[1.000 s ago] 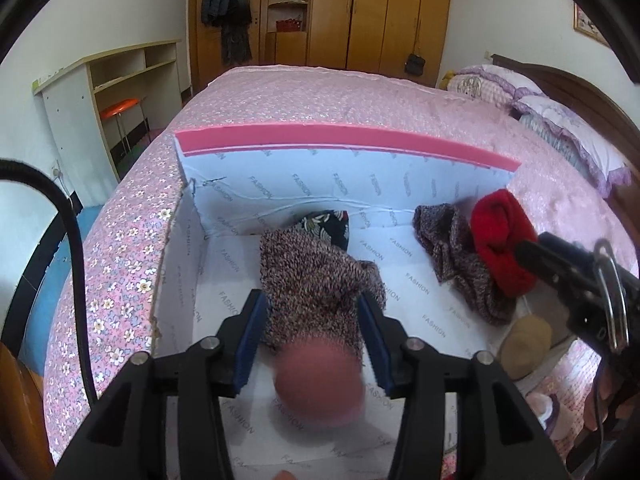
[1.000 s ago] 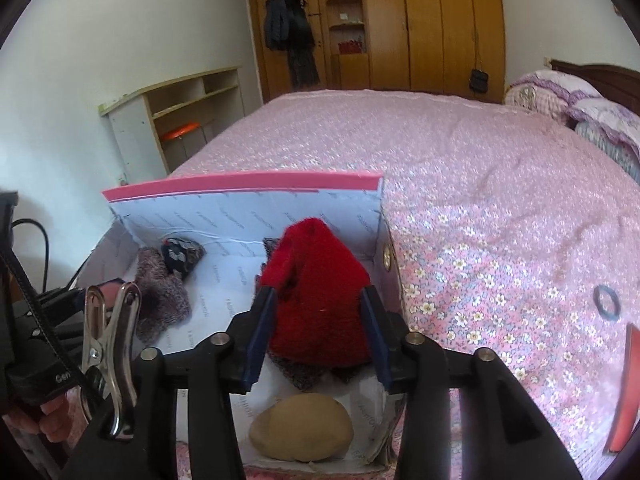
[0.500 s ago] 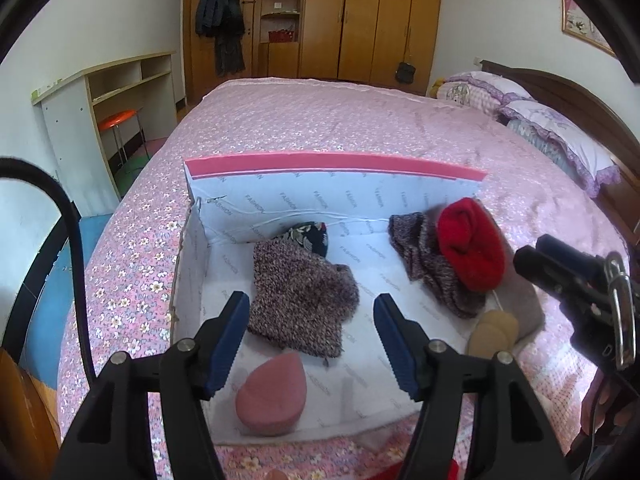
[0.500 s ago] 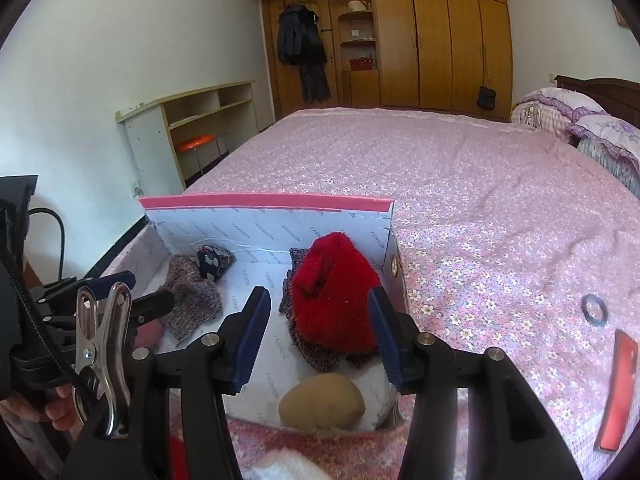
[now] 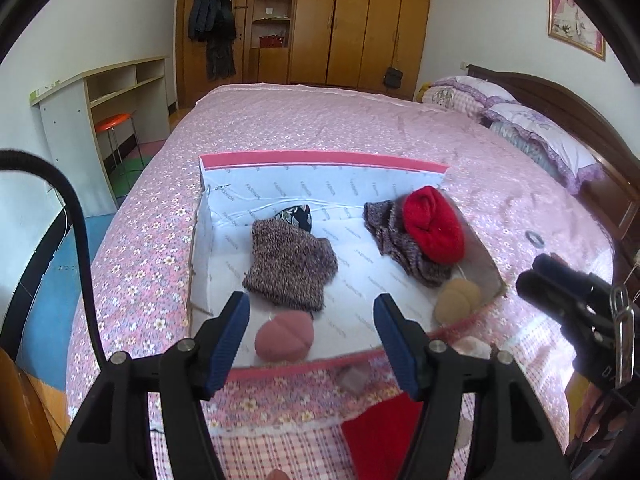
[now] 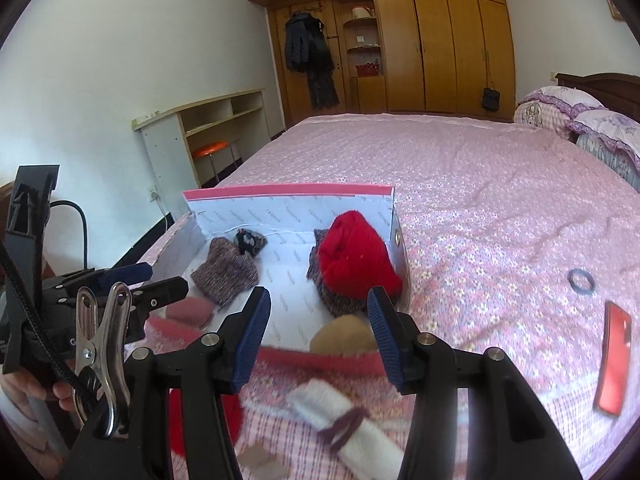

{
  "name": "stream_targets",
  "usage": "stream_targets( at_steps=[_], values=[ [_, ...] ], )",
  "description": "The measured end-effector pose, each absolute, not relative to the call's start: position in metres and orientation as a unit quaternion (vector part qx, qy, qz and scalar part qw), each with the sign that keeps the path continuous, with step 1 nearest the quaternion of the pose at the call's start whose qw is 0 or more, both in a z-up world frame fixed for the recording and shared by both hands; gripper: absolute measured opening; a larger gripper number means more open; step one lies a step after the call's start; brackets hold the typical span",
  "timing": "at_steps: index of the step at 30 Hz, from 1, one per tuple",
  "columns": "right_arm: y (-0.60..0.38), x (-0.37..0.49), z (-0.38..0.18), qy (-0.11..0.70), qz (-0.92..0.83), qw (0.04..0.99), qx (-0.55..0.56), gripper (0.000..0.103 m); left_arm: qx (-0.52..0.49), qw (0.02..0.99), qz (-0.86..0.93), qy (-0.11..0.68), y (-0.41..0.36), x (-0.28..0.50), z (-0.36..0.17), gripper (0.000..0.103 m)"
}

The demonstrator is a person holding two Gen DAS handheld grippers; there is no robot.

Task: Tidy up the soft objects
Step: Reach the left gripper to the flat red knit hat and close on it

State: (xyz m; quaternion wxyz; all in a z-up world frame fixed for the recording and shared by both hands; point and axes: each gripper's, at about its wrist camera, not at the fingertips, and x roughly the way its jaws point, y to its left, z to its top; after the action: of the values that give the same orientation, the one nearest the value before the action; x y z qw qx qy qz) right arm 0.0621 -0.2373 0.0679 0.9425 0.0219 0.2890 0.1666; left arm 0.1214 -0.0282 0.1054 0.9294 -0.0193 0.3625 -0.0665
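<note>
both the left gripper (image 5: 310, 330) and right gripper (image 6: 318, 326) hang wide and empty near the box (image 5: 320, 160) holding a red hat (image 5: 434, 224), so next likely calls for grabbing the white roll (image 6: 344, 412) on the bed (image 6: 460, 184).

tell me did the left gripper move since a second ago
Yes. The left gripper let go of the speckled knit piece and pulled back toward the near edge of the box; its jaws now stand open.
</note>
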Motion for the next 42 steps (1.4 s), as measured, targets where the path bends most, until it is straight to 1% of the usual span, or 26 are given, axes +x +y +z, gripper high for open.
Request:
stream_targets(
  at_steps=[15,22,24,26,34,42],
  values=[
    [-0.250,0.014,0.052,0.303,0.163,0.939,0.025,0.052,-0.020,0.918,-0.102,0.383,-0.043,0.077,0.098,0.068],
    [-0.257,-0.010,0.035,0.315,0.151,0.937,0.000,0.052,-0.021,0.908,-0.115,0.401,-0.056,0.064,0.084,0.069],
    [-0.260,-0.015,0.030,0.319,0.149,0.936,-0.004,0.052,-0.022,0.906,-0.118,0.407,-0.059,0.062,0.081,0.073],
    [-0.263,-0.021,0.025,0.323,0.146,0.935,-0.006,0.052,-0.021,0.904,-0.119,0.411,-0.062,0.061,0.077,0.075],
    [-0.271,-0.034,-0.003,0.347,0.142,0.927,-0.011,0.052,-0.022,0.898,-0.116,0.424,-0.071,0.058,0.061,0.075],
    [-0.270,-0.038,-0.018,0.355,0.143,0.924,-0.018,0.052,-0.009,0.897,-0.108,0.429,-0.078,0.058,0.050,0.076]
  ],
)
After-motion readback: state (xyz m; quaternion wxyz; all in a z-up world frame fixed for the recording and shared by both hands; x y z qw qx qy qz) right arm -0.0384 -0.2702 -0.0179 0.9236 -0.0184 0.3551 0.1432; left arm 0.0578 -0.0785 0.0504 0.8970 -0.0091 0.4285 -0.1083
